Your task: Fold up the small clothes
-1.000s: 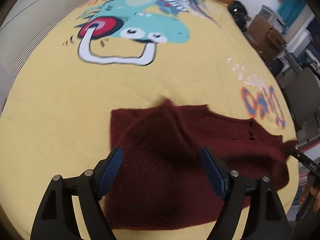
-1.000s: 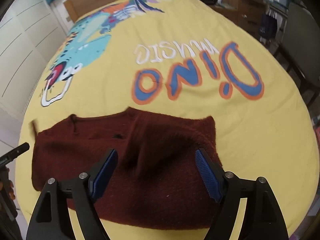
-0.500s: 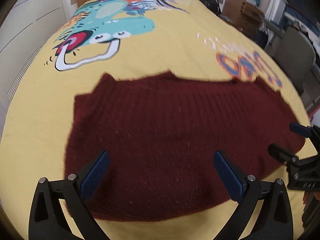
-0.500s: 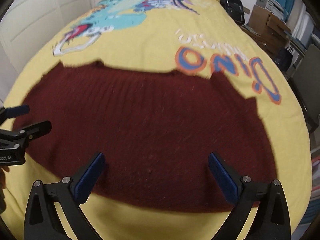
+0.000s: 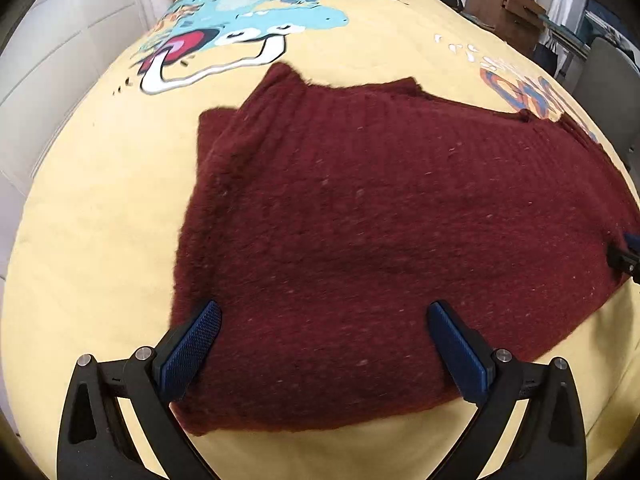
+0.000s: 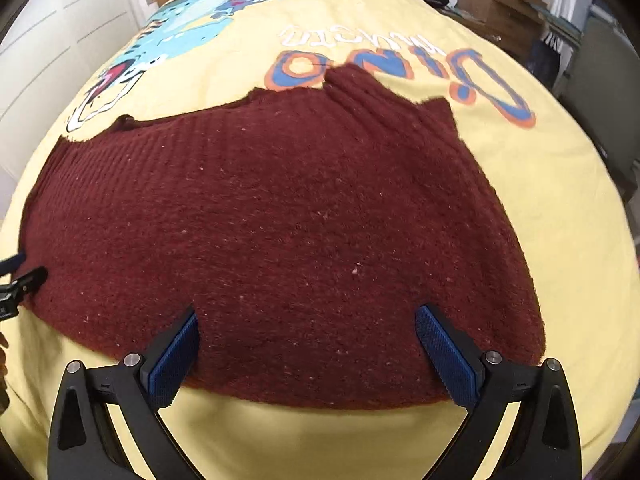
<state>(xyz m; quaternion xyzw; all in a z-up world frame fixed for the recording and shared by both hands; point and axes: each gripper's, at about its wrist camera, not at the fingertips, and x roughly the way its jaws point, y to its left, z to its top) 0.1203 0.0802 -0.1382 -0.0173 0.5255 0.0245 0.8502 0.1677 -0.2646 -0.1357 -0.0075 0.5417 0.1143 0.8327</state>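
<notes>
Both of your grippers, left gripper and right gripper, hover with jaws spread wide over the maroon sweater lying flat on the yellow bedspread.

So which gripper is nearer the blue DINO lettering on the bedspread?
Right. The right gripper faces the DINO lettering just beyond the maroon sweater; the left gripper sits farther left.

Left gripper and right gripper both level, fingers spread wide apart
</notes>
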